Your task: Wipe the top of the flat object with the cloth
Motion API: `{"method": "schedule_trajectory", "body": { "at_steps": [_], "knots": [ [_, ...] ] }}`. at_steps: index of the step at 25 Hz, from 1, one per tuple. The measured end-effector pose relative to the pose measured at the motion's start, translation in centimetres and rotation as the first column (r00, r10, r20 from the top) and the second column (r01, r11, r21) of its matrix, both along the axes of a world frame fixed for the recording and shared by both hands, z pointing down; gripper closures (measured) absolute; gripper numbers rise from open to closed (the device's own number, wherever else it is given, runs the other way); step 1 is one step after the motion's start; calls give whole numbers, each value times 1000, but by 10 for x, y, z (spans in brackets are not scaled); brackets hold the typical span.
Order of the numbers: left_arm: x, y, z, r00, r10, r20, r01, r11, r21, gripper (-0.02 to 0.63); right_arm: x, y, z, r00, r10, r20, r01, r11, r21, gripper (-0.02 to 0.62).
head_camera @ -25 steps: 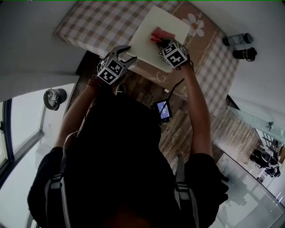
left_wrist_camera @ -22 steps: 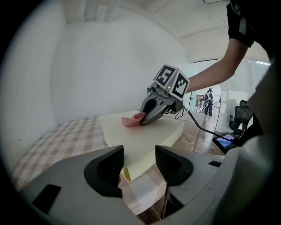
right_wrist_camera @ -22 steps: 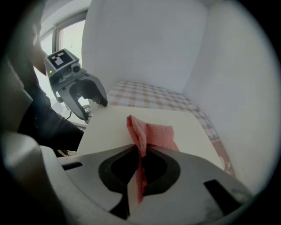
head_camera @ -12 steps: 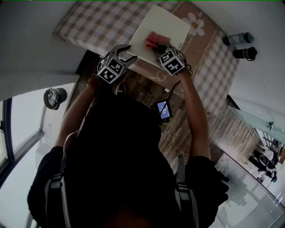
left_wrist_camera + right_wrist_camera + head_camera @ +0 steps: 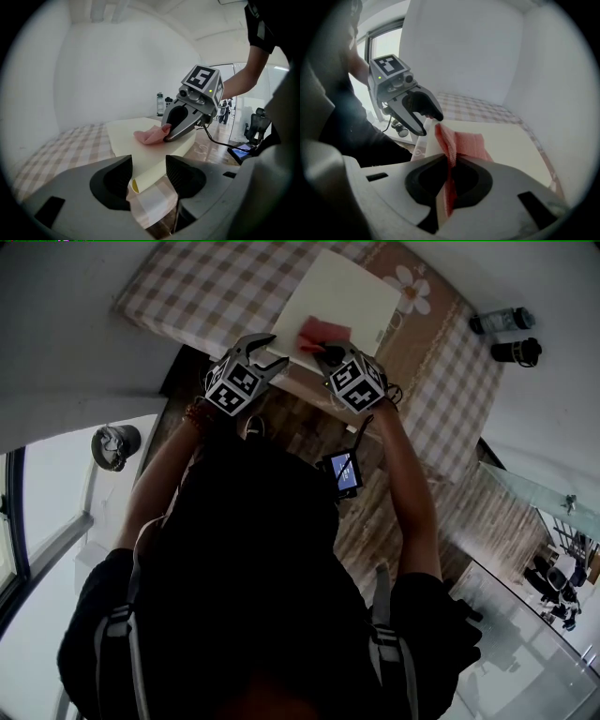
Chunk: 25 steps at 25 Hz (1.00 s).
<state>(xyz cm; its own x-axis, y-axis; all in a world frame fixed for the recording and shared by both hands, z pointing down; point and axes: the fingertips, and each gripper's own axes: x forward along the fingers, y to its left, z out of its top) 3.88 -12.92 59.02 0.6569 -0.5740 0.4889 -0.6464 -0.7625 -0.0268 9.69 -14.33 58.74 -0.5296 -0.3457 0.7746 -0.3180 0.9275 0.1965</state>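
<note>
overhead, head view: the flat object [image 5: 347, 292], cream and thick, lies on a checked table [image 5: 206, 292] with a flower print; the pink cloth [image 5: 323, 331] rests on its near part.
head view, grippers: the left gripper [image 5: 274, 351] sits at the flat object's near-left corner; the right gripper [image 5: 326, 351] meets the cloth.
head view, writing: none readable; two bottles [image 5: 502, 322] stand well apart from the table, off its right side, labels too small; a small lit screen [image 5: 345, 472] shows near the table edge, text too small.
left gripper view, claw: jaws wide, the flat object's near corner between them; i cannot tell whether they touch it.
left gripper view, beyond: the right gripper's tips pinch the cloth on top of the flat object; the bottles stand behind.
right gripper view, claw: jaws pressed together on a fold of the cloth, which spreads onto the flat object.
right gripper view, markers: a black-and-white square on the left gripper's cube, a small green light beside it.
</note>
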Motion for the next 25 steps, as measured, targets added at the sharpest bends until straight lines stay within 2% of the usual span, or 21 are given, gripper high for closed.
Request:
{"method": "schedule_trajectory", "body": {
  "at_steps": [7,12,15,17,19,21,25],
  "knots": [
    [1,0,-1,1000,3,-15,-3,1000,5,370,-5,22,-2,998,16,62,-12,998,-64,578],
    [1,-1,-2,1000,10,-10,-10,1000,15,371,-12,44,-6,989,-144,22,144,990,13,578],
    [1,2,0,1000,20,-9,-20,1000,8,370,-12,75,-6,960,-272,67,274,961,-39,577],
    [2,-1,-1,1000,28,-2,-28,1000,-1,370,-6,80,-19,940,-313,134,324,944,-67,577],
    [5,-10,-4,999,31,-10,-31,1000,1,370,6,60,-41,934,-290,206,308,949,-61,577],
    [6,-10,-5,999,29,-19,-28,1000,6,370,20,30,-64,943,-232,240,243,970,-18,577],
    [-1,5,0,999,25,-33,-25,1000,-1,370,54,-31,-86,968,-137,209,122,989,83,576]
  ]
}}
